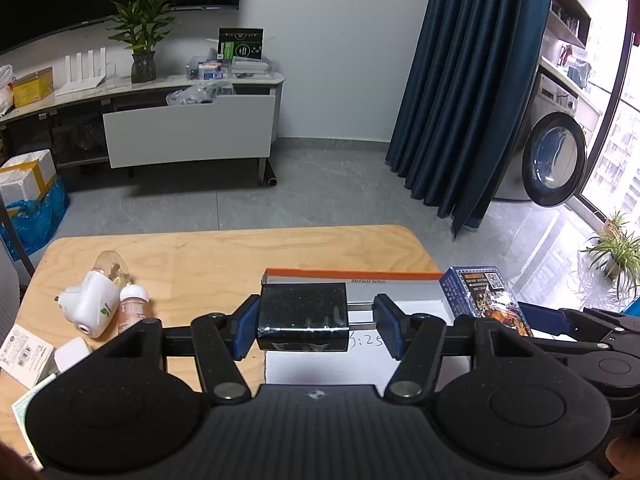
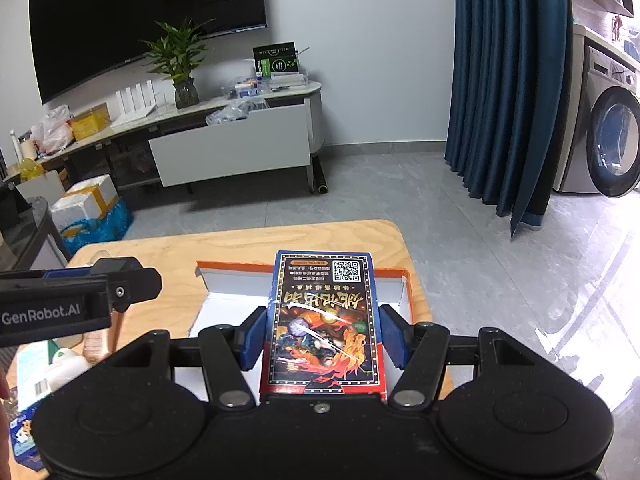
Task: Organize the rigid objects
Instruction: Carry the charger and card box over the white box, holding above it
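The left gripper (image 1: 316,326) is carrying a black block (image 1: 303,317) over the white tray (image 1: 360,294) with the orange rim – the block is lying against the left pad, while a gap is showing before the right one, so a firm grip cannot be told. The right gripper (image 2: 323,338) is clamping a printed card box (image 2: 323,320) above the same tray on the wooden table (image 1: 224,256).

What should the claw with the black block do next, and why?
Probably lower the black block into the white box and let go. The left gripper holds it just above the box's open inside, and the right gripper brings a card box in alongside.
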Available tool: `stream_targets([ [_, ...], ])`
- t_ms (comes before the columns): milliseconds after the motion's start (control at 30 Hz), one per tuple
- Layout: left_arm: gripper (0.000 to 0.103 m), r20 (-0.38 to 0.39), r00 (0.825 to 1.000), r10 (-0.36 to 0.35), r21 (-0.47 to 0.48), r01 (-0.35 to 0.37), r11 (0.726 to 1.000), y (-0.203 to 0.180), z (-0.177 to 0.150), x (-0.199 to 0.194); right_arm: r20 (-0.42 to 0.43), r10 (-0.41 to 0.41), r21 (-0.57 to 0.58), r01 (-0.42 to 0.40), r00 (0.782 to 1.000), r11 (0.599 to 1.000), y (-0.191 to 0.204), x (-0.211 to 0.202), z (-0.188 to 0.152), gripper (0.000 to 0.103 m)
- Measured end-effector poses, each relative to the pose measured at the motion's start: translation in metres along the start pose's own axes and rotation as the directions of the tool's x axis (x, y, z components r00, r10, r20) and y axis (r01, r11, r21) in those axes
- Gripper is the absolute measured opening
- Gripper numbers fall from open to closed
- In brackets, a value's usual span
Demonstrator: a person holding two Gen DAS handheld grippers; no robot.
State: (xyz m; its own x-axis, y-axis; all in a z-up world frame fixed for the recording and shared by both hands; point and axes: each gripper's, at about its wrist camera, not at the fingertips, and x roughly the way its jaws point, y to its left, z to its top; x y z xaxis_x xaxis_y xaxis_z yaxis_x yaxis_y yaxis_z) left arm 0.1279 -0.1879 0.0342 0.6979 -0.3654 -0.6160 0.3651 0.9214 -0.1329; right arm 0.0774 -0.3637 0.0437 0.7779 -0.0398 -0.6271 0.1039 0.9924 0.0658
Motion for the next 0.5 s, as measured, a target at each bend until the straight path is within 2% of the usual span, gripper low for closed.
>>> stream_targets([
  [500,0.062,-0.018,1.000,0.012,-0.005,-0.012,1.000,-0.001,0.002,0.013,-0.016,-0.015,-0.006,0.015,1.000,1.000,0.005,0.015,0.004,0.071],
])
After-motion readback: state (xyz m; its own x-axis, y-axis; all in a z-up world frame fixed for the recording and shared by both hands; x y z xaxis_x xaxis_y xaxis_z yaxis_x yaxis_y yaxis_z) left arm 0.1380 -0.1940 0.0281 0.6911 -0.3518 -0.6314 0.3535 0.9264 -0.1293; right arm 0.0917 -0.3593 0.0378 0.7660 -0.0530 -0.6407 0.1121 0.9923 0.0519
